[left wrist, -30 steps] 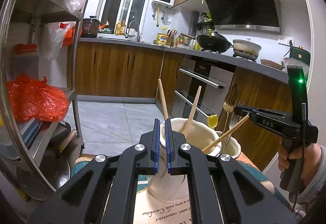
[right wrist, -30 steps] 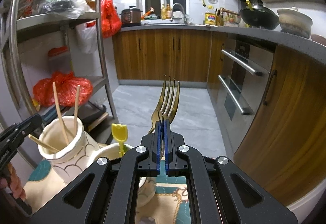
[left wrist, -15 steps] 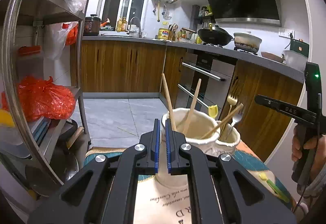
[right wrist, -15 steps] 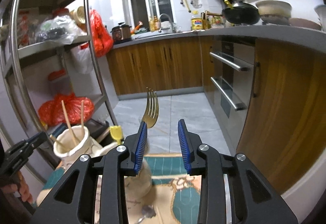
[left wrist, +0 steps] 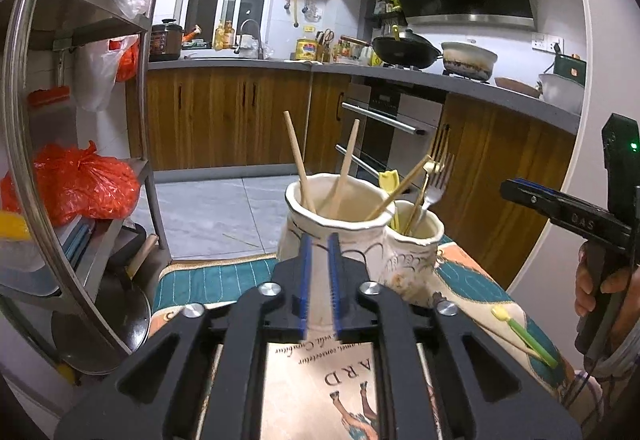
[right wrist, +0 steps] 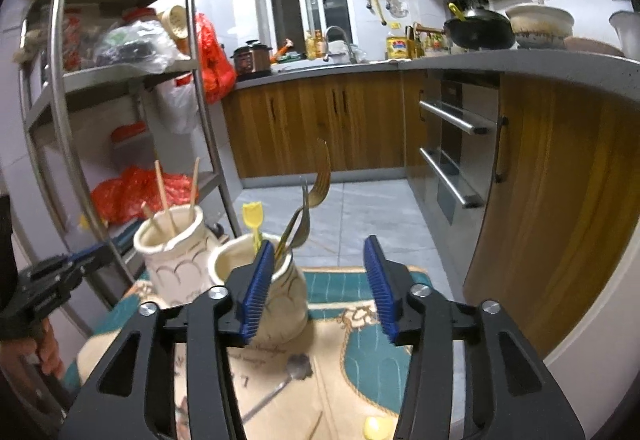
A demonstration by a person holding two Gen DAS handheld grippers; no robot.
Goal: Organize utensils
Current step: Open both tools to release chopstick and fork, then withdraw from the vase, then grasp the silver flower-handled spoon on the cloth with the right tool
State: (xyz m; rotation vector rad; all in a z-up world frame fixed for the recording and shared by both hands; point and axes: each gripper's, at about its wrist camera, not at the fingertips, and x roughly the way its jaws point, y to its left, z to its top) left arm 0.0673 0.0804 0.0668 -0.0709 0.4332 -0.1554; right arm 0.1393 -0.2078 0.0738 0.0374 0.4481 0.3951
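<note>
Two ceramic holders stand touching on the patterned mat: the larger cream vase (left wrist: 332, 236) holds three wooden chopsticks (left wrist: 298, 159), and the smaller cream cup (right wrist: 260, 292) holds a gold fork (right wrist: 320, 179), a silver fork and a yellow-tipped pick. What is left to sort lies flat on the mat, nearer the camera than the cup: a metal spoon (right wrist: 280, 384) with its bowl towards the cup and its long handle running back and leftward, below and between the right gripper's (right wrist: 318, 292) fingers. A green-handled pick with a yellow tip (left wrist: 524, 336) lies to the right of the cup, slanting away from it.

The right gripper's fingers have just been opening and stand wide with nothing between them. The left gripper's (left wrist: 320, 280) fingers have just been opening too, to a narrow gap, empty, aimed at the vase's wall. I judge the right hand nearer both loose pieces; it would have to tip down to reach the spoon.

Glazed, embossed ceramic; thin, smooth metal; a woven-looking printed mat.
</note>
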